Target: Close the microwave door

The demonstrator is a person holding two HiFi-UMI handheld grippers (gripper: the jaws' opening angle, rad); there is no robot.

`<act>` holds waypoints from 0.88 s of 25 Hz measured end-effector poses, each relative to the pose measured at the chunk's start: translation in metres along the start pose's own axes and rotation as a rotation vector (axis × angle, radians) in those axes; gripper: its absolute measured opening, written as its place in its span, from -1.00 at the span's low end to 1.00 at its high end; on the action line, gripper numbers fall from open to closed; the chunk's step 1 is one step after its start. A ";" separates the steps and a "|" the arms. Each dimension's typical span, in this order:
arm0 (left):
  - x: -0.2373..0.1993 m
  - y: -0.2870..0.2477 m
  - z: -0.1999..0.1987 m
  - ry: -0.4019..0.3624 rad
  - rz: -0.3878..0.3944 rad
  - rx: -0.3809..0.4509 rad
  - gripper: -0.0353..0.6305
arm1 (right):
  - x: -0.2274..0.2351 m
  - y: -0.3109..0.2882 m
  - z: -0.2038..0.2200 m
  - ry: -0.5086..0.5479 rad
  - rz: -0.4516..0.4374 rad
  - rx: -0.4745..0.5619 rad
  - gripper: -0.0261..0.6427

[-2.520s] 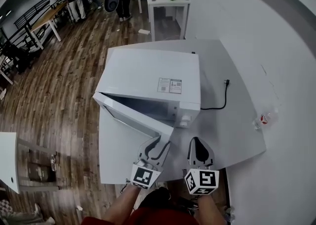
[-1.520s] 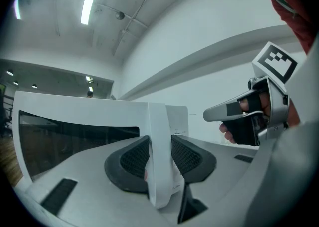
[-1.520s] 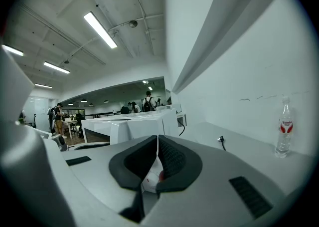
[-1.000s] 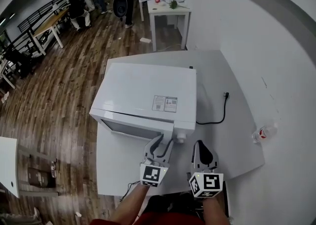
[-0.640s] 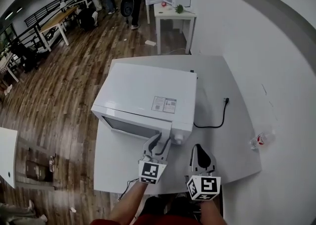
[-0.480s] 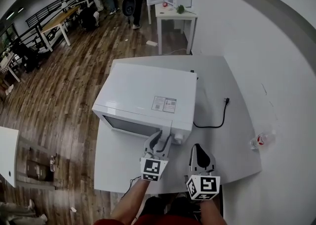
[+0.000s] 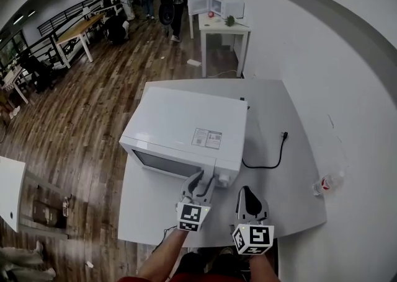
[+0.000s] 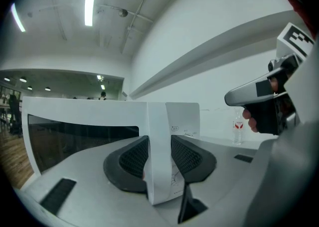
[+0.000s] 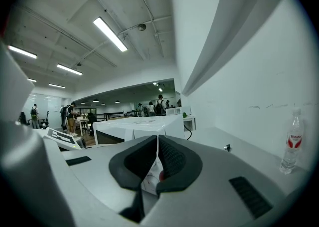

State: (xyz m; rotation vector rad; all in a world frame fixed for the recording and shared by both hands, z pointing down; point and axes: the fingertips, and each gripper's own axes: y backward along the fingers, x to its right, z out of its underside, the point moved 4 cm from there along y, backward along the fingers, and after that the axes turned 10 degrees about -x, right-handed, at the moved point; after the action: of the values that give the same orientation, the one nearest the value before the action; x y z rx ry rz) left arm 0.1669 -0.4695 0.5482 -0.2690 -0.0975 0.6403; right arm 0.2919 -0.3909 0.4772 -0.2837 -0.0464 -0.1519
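**A:** Where does the door lie from our left gripper?

**B:** Its free edge stands upright between the jaws, and the pads are clamped on both of its faces. The rest of the door runs off to that gripper's left and looks flush with the microwave dead ahead.

**A:** So any last push goes straight forward?

**B:** We judge so, along the way the gripper points.

**A:** And our right gripper?

**B:** Its jaws are together on nothing. It sits to the left one's right, a little short of the microwave's front. The left is nearer.
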 end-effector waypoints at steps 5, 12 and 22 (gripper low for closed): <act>0.003 0.016 -0.003 0.039 -0.010 -0.025 -0.44 | 0.002 0.002 -0.012 0.000 -0.011 0.020 -0.83; -0.008 0.064 -0.041 0.062 -0.116 0.026 -0.44 | -0.013 0.005 -0.044 0.033 -0.075 0.080 -0.83; -0.016 0.120 -0.113 0.015 -0.222 0.125 -0.45 | -0.034 0.019 -0.093 0.082 -0.154 0.158 -0.83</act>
State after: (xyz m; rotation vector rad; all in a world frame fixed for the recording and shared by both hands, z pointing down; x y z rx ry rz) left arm 0.1046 -0.4112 0.4063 -0.1399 -0.0712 0.4222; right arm 0.2634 -0.3938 0.3809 -0.1160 0.0011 -0.3107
